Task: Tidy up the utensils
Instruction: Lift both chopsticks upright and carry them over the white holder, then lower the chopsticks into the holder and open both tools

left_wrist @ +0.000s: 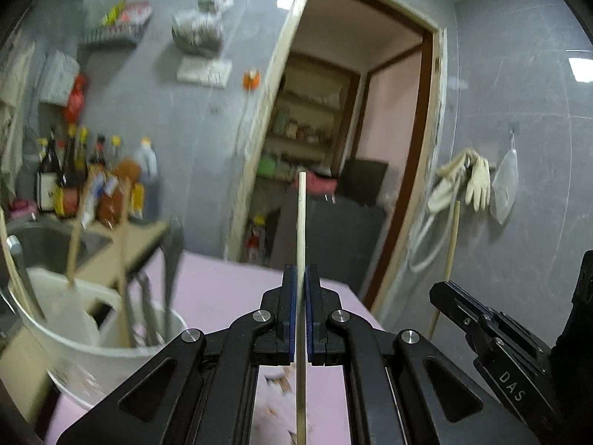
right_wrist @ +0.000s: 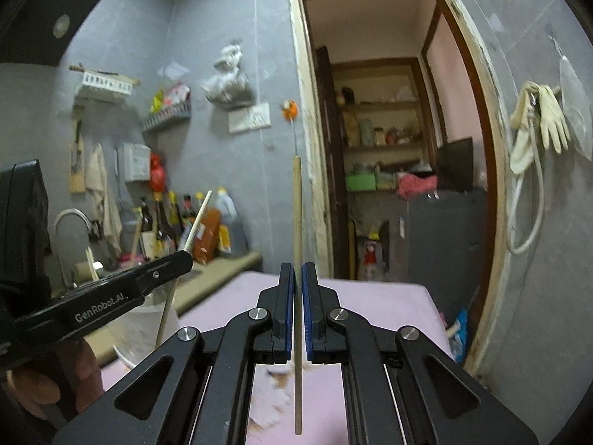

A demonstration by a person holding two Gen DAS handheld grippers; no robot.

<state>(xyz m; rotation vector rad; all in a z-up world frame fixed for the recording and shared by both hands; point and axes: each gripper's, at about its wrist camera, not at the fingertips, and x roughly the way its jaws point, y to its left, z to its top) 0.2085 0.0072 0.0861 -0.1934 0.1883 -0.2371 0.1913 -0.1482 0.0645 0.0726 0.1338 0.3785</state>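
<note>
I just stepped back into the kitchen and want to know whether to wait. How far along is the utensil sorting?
Partly done: the white holder already has several utensils standing in it. In hand: the left gripper is shut on a pale chopstick, and the right gripper is shut on a wooden chopstick, both upright above the pink table. Left: both sticks must go into the holder.

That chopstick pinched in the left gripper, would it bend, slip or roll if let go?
The chopstick looks stiff: it stands straight above the left gripper. Thin and probably light. Held only by a narrow pinch, it might pivot. Seemingly round, it would likely roll on the pink table.
</note>
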